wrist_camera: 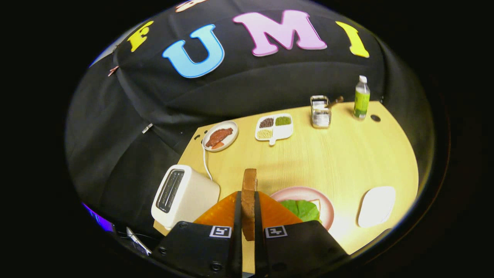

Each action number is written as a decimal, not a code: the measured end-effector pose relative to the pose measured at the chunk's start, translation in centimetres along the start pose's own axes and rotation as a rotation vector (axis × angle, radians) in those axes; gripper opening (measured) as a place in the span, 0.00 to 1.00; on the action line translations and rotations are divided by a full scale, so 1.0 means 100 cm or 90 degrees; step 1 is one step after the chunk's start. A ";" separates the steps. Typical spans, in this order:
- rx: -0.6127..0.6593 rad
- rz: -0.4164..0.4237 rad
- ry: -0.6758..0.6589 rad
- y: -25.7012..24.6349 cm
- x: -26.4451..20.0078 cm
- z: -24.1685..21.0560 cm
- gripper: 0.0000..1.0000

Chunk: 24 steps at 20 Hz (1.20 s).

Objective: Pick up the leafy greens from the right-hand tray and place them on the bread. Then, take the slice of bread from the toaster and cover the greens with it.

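While the gripper (247,216) hangs over the wooden table (347,162), its two fingers are clamped on a slice of bread (249,193), held upright and edge-on between them. The white toaster (183,195) stands just to their left. Just ahead and to their right, the leafy greens (303,209) lie on bread on a pink plate (326,206), with a white tray (376,206) beside it. Far across the table sit a plate of meat (220,136), a divided dish (274,127), a metal container (320,111) and a green bottle (361,98).
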<state>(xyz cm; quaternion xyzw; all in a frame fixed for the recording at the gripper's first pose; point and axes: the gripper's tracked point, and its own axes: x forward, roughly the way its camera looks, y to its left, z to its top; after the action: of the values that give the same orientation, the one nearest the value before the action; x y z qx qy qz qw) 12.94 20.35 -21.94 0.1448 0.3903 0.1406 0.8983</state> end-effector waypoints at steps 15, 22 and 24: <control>0.073 -0.016 0.055 -0.101 0.038 -0.062 0.19; 0.079 -0.031 0.061 -0.135 0.015 -0.065 0.52; 0.064 -0.028 0.039 -0.142 0.000 -0.054 0.71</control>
<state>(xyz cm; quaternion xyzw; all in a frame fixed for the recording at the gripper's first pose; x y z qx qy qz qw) 10.89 8.11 -30.74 0.1764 0.4273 0.1057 0.8804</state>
